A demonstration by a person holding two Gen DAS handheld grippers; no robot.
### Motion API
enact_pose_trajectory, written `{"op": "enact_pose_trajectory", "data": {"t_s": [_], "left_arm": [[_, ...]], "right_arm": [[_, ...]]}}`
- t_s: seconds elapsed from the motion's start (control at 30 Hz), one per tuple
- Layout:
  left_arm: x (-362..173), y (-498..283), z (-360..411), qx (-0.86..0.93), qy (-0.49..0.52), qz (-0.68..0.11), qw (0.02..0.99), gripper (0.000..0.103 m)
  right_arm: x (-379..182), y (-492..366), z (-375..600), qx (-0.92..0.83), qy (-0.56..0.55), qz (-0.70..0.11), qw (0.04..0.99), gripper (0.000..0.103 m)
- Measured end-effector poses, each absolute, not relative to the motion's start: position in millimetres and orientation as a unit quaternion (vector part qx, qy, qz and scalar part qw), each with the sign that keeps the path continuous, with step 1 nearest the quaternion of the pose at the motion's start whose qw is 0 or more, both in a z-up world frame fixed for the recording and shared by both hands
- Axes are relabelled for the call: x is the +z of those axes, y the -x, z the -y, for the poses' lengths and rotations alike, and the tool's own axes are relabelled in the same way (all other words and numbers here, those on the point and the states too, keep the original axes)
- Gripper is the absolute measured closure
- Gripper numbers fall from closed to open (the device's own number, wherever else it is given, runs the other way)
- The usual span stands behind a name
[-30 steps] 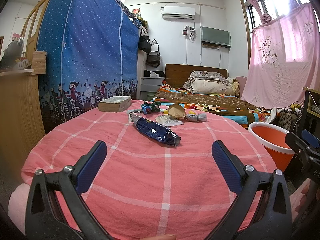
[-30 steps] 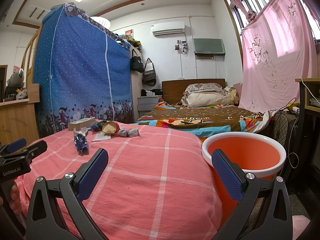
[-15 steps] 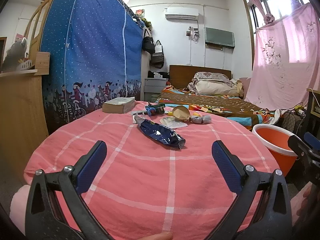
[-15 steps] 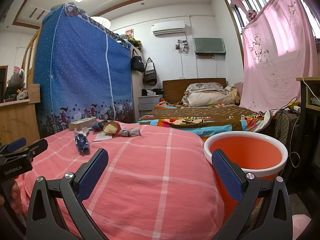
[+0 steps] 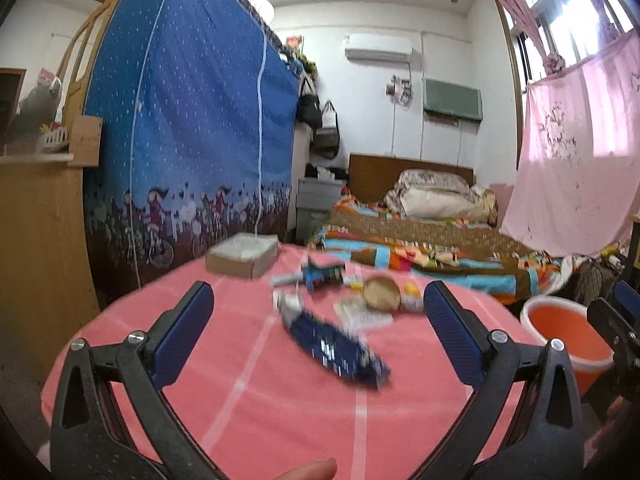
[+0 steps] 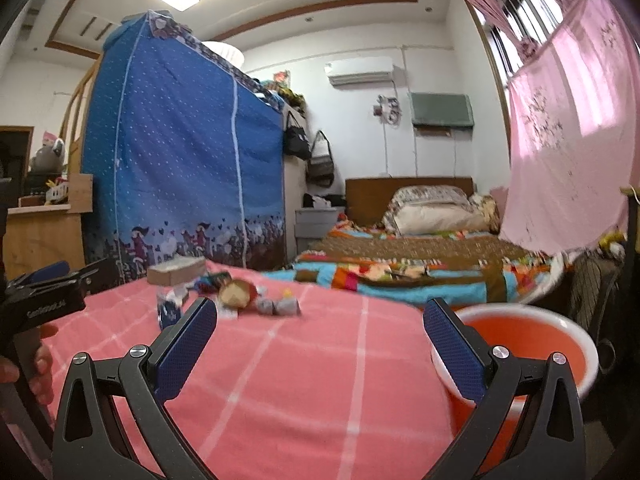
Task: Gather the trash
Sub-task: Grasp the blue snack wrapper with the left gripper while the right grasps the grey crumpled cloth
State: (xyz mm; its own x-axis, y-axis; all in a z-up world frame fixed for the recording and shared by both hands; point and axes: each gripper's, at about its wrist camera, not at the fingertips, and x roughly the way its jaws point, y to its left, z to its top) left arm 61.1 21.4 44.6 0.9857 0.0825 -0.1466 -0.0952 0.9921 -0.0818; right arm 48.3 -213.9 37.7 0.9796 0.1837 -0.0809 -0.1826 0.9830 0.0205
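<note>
Left wrist view, my left gripper (image 5: 318, 330) spread wide over pink checked cloth (image 5: 256, 396), blue wrapper (image 5: 334, 346) ahead, right gripper (image 6: 320, 346) also released, orange bucket (image 6: 556, 354) beside the cloth, bed (image 6: 420, 252) behind.

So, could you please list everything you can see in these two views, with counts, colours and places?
Table: one, pink checked cloth, foreground.
Snack wrapper: one, dark blue, nearest on the table.
Book: one, pale, far left of the table.
Small litter pile: several blurred pieces, mixed colours, behind the wrapper.
Bucket: one, orange with white rim, right of the table.
Fabric wardrobe: one, blue, left.
Bed: one, multicoloured cover, back.
Curtain: one, pink, right.
Air conditioner: one, white, back wall.
Left gripper: blue pads, open, empty.
Right gripper: blue pads, open, empty.
</note>
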Motion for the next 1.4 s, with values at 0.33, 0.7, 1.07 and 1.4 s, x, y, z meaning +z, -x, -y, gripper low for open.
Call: {"op": "enact_pose_trajectory", "data": {"t_s": [0.33,0.7,1.07,1.4], "left_arm": [[61,-111,-31,0.070,0.021,-0.049,0.996,0.000],[31,-171,-50,0.081,0.049,-0.178,0.979,0.000],[0,-202,-49,0.052,0.084,-0.308,0.946,0.002],[-15,-212,-51,0.011,0.125,-0.355,0.927,0.047]], "right_arm": [[66,-112,196,0.120,0.013,0.009,0.993,0.000],[54,-188,168,0.125,0.066,-0.058,0.988,0.000],[27,-247,148,0.155,0.087,-0.229,0.957,0.000],[5,-273,134,0.204,0.068,-0.326,0.921,0.022]]}}
